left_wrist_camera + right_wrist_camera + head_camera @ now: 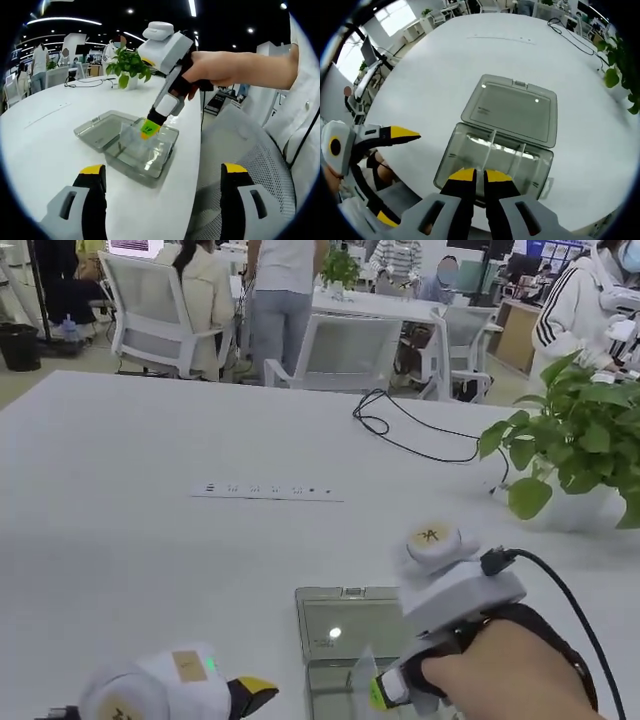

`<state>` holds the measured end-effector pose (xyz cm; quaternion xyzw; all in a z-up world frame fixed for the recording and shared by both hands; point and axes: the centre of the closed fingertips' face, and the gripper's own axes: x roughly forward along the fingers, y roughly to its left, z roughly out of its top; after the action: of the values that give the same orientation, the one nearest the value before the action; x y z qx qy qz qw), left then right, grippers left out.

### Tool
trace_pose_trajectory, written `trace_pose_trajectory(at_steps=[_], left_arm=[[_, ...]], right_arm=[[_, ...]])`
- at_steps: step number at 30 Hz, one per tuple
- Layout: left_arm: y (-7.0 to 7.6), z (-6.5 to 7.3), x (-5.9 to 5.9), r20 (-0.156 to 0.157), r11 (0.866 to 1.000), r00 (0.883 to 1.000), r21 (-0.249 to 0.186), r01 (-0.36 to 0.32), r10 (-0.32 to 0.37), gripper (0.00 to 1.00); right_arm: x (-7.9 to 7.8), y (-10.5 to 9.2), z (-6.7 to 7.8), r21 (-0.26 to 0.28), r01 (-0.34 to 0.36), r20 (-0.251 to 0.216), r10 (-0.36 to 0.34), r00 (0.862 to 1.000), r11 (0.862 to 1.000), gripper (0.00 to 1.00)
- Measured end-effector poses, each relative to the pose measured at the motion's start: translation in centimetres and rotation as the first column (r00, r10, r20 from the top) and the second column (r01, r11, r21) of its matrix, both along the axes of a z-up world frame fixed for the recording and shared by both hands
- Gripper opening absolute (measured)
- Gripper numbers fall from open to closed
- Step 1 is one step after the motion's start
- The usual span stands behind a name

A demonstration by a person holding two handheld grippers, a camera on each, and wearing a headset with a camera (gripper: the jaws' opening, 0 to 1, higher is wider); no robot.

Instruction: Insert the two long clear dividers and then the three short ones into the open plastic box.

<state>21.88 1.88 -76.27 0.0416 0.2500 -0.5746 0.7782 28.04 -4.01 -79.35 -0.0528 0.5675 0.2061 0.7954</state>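
Your R claw is pinched nearly shut, seemingly on a clear divider standing in the open box at the counter edge. L claw gapes wide, empty. More look seated; count unclear, prob. midway.

Right gripper, pinching clear divider, occupies middle of box opening. Open lid bars box's upper side in right gripper view. Potted plant and cable crowd upper right of head view. Tabletop left half free.
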Motion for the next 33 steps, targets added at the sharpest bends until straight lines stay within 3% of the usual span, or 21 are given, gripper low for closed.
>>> trace_pose_trajectory(at_steps=[8, 15, 33], left_arm=[[0.1, 0.0, 0.1, -0.002, 1.0, 1.0, 0.0, -0.009, 0.009, 0.97], [0.1, -0.1, 0.1, -0.003, 1.0, 1.0, 0.002, -0.009, 0.009, 0.97], [0.2, 0.0, 0.3, -0.006, 1.0, 1.0, 0.003, -0.024, 0.024, 0.97]], right_arm=[[0.1, 0.3, 0.0, -0.046, -0.058, 0.018, 0.059, 0.998, 0.997, 0.07], [0.2, 0.5, -0.3, -0.053, -0.087, 0.027, 0.088, 0.996, 0.995, 0.07], [0.1, 0.8, -1.9, 0.117, -0.027, 0.008, 0.027, 1.0, 0.993, 0.09]])
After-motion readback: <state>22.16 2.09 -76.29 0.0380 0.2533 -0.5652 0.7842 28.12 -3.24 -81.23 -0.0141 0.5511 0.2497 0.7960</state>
